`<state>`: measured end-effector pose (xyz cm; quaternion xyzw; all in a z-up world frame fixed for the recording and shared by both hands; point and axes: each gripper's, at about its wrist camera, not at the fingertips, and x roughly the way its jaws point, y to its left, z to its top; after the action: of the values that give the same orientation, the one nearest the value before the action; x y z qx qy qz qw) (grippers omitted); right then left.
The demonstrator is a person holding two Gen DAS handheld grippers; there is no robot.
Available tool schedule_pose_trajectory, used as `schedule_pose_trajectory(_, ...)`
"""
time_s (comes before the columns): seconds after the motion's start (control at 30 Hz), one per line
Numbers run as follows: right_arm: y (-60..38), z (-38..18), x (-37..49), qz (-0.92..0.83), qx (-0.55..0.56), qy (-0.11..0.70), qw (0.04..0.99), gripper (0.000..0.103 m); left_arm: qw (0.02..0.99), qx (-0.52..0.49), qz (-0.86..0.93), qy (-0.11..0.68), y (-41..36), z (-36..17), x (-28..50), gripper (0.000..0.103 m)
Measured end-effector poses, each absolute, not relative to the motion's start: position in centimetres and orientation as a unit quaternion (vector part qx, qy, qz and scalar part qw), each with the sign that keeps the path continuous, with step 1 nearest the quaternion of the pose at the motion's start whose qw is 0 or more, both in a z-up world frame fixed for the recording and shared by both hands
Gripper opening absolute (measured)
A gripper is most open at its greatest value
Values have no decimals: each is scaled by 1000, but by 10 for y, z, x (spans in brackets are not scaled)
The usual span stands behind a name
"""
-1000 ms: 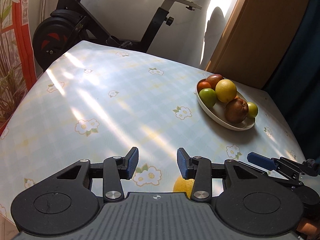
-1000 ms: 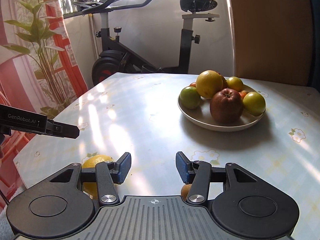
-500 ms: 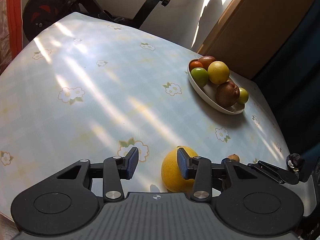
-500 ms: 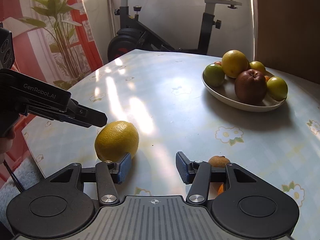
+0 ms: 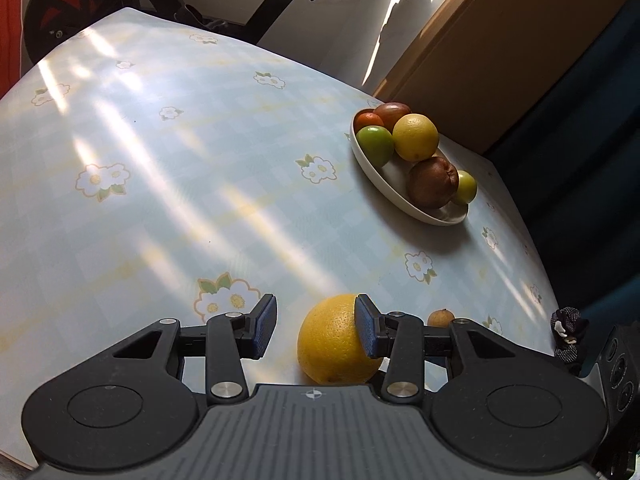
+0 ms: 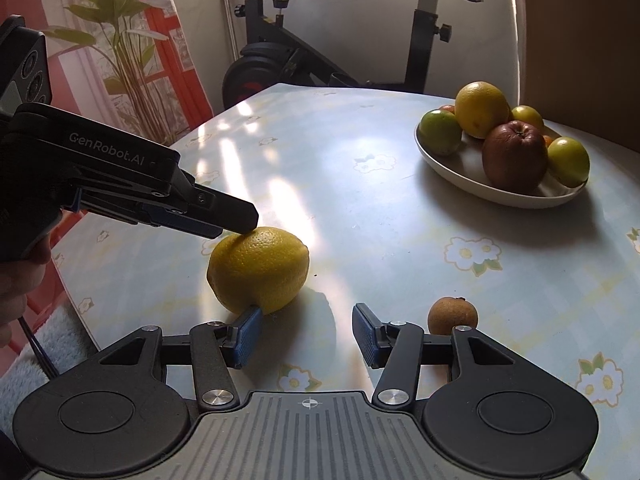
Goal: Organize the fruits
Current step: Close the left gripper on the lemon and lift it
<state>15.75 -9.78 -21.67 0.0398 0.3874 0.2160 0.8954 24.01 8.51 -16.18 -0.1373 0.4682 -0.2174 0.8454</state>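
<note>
1. The left gripper [image 5: 316,326] has its fingers spread apart, holding nothing; the large yellow citrus [image 5: 334,340] sits low centre in its view, partly between the pads, nearer the right one.
2. The right gripper [image 6: 306,336] is likewise spread wide over bare tablecloth [image 6: 360,208].
3. A small brown fruit [image 6: 452,315] lies lower right.
4. The white bowl [image 6: 472,184] of fruit stands upper right.

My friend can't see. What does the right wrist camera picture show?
A big yellow lemon and a small brown fruit sit on a flowered tablecloth, beyond the open right gripper. The left gripper reaches over the lemon; a white bowl holds more fruit.
</note>
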Motion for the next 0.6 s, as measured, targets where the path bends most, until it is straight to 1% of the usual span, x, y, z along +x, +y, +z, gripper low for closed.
schedule_pose_trajectory(0.1,-92,-216,163,233,25,385,893,48,839,-138,-235,471,78,-163,248,45)
schedule_pose_trajectory(0.13,-89,-215,165,236,15,381,894,50,835,-137,-243,474,75,-164,251,45)
schedule_pose_trajectory(0.2,-84,-213,168,241,-3,373,896,51,828,-135,-255,481,70,-167,257,48)
schedule_pose_trajectory(0.27,-81,-210,172,246,-9,368,897,51,823,-140,-260,485,69,-169,262,49)
schedule_pose_trajectory(0.33,-80,-210,176,253,-4,366,895,50,820,-148,-261,487,70,-171,265,49)
schedule_pose_trajectory(0.37,-80,-211,177,259,3,366,894,47,818,-153,-261,489,71,-173,267,50)
schedule_pose_trajectory(0.6,-85,-212,187,258,39,365,894,46,815,-187,-248,489,84,-172,274,48)
